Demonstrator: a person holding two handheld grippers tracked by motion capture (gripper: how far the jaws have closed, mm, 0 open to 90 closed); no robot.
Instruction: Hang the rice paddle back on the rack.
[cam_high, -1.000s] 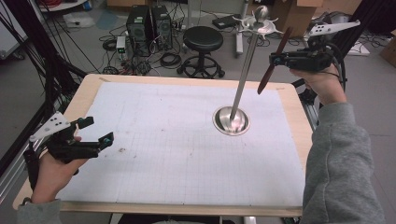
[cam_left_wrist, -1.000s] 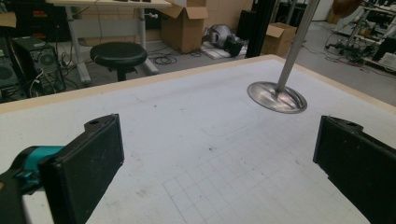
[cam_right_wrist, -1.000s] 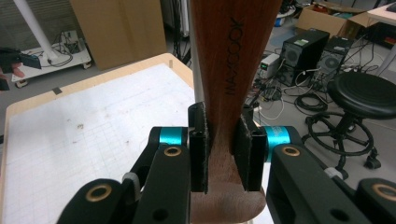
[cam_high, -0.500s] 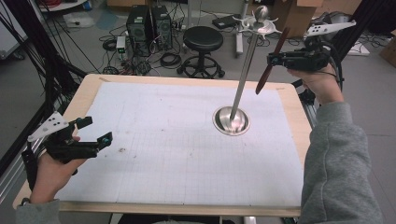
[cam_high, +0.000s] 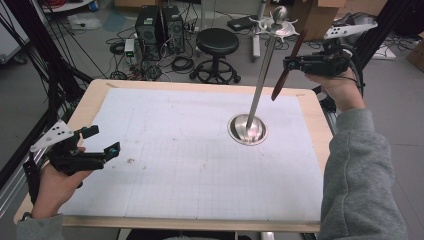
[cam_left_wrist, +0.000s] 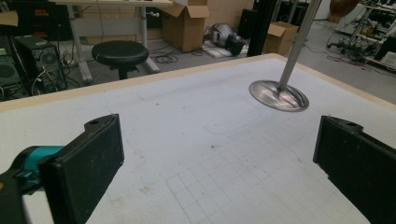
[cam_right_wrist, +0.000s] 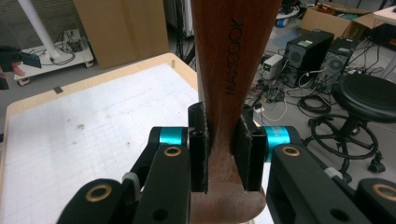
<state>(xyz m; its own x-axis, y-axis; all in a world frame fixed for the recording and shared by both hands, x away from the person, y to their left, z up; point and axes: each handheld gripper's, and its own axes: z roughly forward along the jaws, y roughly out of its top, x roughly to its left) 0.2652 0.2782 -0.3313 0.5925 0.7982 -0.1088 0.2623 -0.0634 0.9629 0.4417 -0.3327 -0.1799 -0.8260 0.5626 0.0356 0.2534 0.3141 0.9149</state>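
Two grippers are in use. The right gripper (cam_high: 292, 63) is clamped on a wooden utensil handle (cam_right_wrist: 231, 70), held in the air above the table's (cam_high: 90, 102) far right corner, beside the top of the metal stand (cam_high: 248, 129). The left gripper (cam_high: 102, 141) hovers released, jaws wide apart, over the near left edge.

Three cameras, one table for you to read

Your high view looks forward and down on the white gridded mat (cam_high: 190, 165); each gripper view rides low behind its jaws, both sharing that mat and the black round stool (cam_left_wrist: 120, 52).
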